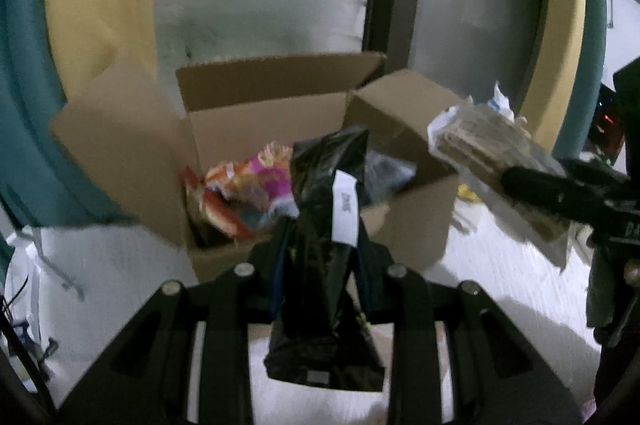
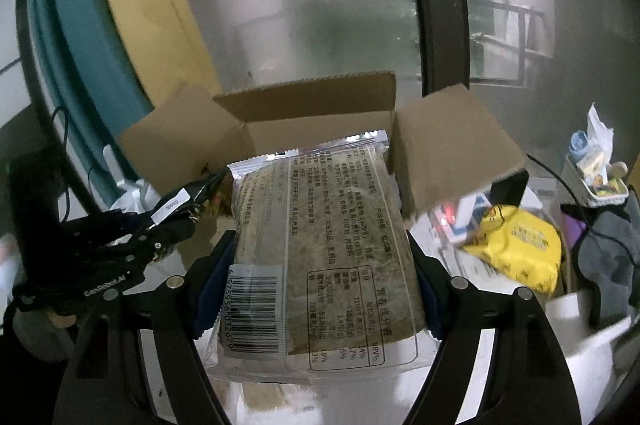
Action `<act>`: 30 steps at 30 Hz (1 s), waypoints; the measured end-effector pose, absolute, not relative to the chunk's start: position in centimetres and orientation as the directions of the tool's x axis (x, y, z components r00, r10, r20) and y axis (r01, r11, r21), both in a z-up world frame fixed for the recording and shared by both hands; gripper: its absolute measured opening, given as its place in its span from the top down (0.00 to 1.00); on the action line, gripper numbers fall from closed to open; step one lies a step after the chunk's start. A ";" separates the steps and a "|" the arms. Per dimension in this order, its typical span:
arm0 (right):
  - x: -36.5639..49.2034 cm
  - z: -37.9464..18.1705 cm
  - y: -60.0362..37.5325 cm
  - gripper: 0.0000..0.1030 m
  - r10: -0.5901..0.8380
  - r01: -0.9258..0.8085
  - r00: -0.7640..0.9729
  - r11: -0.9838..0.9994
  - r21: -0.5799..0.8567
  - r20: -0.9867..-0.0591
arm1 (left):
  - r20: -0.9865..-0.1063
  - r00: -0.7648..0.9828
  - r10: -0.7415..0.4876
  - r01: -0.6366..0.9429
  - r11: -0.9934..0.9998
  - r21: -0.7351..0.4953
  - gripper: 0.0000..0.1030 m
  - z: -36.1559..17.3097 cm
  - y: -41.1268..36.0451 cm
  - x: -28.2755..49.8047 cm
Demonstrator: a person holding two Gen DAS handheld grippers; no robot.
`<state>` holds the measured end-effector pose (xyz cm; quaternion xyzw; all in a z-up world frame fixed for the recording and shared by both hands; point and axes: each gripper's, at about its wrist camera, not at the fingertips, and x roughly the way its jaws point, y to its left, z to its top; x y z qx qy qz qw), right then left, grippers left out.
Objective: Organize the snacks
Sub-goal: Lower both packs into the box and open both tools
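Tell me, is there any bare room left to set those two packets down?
Yes: bare white tabletop left of the cardboard box, and the box's back-right corner behind the pink packet. It is crowded right of the box, around the yellow packet.

One open brown cardboard box (image 2: pixel 448 145) is standing on the white surface. One black glossy snack pouch (image 1: pixel 326 225), one clear-wrapped brown bread package (image 2: pixel 320 245) and one yellow snack packet (image 2: pixel 516 249) are showing. Two black two-finger grippers are appearing: left (image 1: pixel 320 265), right (image 2: pixel 320 265).
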<state>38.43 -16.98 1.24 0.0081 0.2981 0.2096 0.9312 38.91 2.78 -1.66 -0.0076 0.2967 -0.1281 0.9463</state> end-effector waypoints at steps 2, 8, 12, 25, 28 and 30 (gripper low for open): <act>39.7 1.5 -16.7 0.23 0.397 -0.386 0.735 0.912 0.143 -0.550 | -0.554 0.800 -0.230 0.219 0.972 -0.086 0.71 -1.3 2.8 40.3; 42.6 1.8 -15.7 0.23 0.388 -0.382 0.742 0.915 0.131 -0.547 | -0.539 0.815 -0.213 0.169 0.977 -0.131 0.71 -0.6 3.5 44.1; 44.8 1.6 -15.5 0.23 0.379 -0.363 0.742 0.921 0.144 -0.553 | -0.553 0.811 -0.190 0.133 0.981 -0.142 0.70 -1.0 3.9 46.7; 51.2 -1.1 -14.2 0.23 0.353 -0.275 0.737 0.936 0.221 -0.577 | -0.587 0.791 -0.170 0.077 0.981 -0.180 0.55 -2.4 6.0 49.4; 52.1 -1.6 -13.4 0.22 0.360 -0.261 0.729 0.933 0.249 -0.583 | -0.566 0.809 -0.159 0.063 0.981 -0.185 0.55 -1.6 6.7 48.9; 52.3 -1.7 -12.5 0.22 0.371 -0.271 0.721 0.929 0.253 -0.586 | -0.558 0.815 -0.157 0.060 0.980 -0.190 0.55 -1.3 7.1 48.7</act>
